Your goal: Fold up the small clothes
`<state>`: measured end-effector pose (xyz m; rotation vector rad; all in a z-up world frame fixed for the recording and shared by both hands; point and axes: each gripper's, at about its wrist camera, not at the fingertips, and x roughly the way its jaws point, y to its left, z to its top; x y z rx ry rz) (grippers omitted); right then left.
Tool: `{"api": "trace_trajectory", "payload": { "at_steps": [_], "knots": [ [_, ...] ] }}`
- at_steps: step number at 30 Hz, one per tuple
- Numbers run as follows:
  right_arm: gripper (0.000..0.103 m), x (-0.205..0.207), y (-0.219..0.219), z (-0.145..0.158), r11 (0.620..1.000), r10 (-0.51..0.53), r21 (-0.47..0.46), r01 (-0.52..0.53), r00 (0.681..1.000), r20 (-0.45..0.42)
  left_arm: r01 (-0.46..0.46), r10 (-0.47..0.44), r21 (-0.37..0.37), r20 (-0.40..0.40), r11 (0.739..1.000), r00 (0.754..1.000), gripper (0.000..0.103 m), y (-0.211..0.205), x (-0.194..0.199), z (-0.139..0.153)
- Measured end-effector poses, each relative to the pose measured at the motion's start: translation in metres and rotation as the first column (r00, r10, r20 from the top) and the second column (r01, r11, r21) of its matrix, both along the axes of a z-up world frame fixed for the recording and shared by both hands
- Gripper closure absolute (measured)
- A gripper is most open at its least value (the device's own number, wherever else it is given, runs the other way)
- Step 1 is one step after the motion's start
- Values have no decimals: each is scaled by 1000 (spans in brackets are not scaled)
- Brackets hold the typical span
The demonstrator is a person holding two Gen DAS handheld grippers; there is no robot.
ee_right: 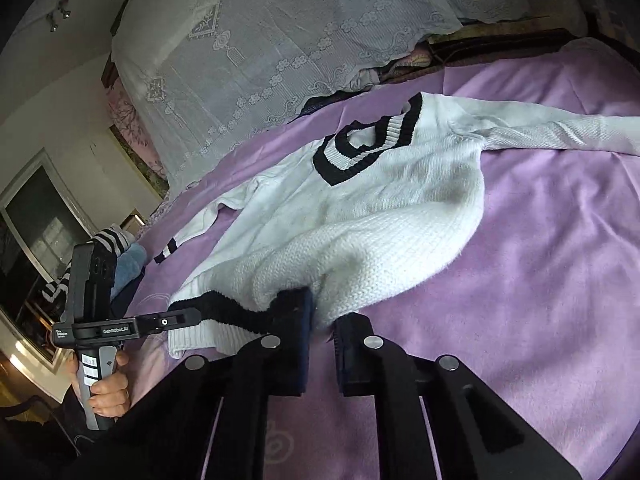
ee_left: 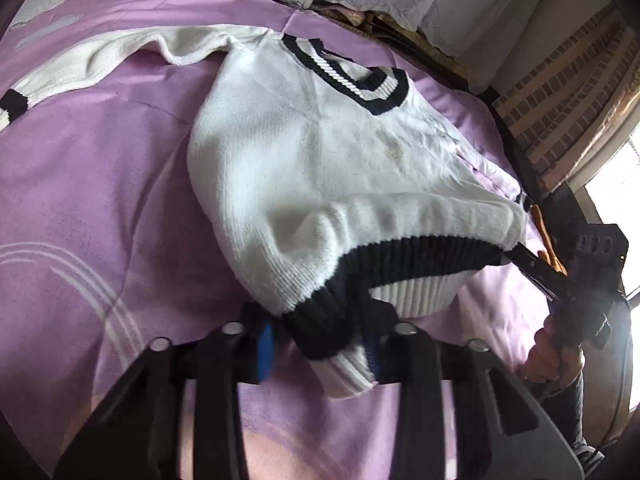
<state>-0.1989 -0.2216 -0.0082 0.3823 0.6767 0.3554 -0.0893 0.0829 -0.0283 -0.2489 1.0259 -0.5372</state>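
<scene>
A small white knit sweater [ee_left: 304, 168] with black-striped V-neck and black-and-white hem lies on a purple bedspread [ee_left: 100, 184]. My left gripper [ee_left: 320, 344] is shut on the hem's near corner, lifting it. In the left wrist view my right gripper [ee_left: 532, 268] grips the hem's other corner at the right. In the right wrist view the sweater [ee_right: 380, 208] bunches up at my right gripper [ee_right: 322, 324], which is shut on the hem. My left gripper [ee_right: 192, 318] holds the hem at the left. One sleeve [ee_left: 80, 68] stretches out to the far left.
A white lace cover [ee_right: 280, 40] drapes over the headboard at the back. Folded striped and blue clothes [ee_right: 116, 252] lie at the bed's edge. A brick-pattern wall [ee_left: 568, 92] and a window stand at the right.
</scene>
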Motion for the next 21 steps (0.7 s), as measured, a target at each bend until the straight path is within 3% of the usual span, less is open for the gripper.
{"api": "trace_trajectory", "payload": {
  "at_steps": [3, 6, 10, 12, 14, 16, 18, 21],
  "knots": [
    [94, -18, -13, 8, 999, 4, 41, -3, 1000, -28, -5, 5, -13, 29, 1000, 1000, 82, 7, -9, 16],
    [96, -36, -29, 16, 998, -4, 69, 9, 997, -72, 28, -32, 45, 77, 999, 997, 82, 5, -27, 35],
    [95, -43, -38, -8, 1000, -23, 16, 27, 979, -202, 34, -40, 169, 30, 985, 999, 68, 4, -41, 16],
    [91, -45, -37, -25, 999, -39, 0, 40, 971, -237, 14, -16, 200, 8, 980, 1000, 63, 8, -43, -2],
    [71, -46, -34, -32, 999, -26, 32, 34, 970, -243, -4, 2, 173, 15, 985, 1000, 60, 14, -45, -3],
    [61, -48, -27, -30, 1000, -20, 16, 24, 975, -221, -18, 14, 171, 23, 985, 1000, 27, 14, -44, 1],
    [57, -47, -20, -29, 1000, -21, -13, 19, 978, -209, -53, 47, 167, 44, 984, 998, 15, 12, -43, 3],
    [57, -42, -13, -32, 999, -31, -20, 28, 978, -206, -45, 39, 171, 38, 984, 999, 15, 3, -35, -2]
  ]
}}
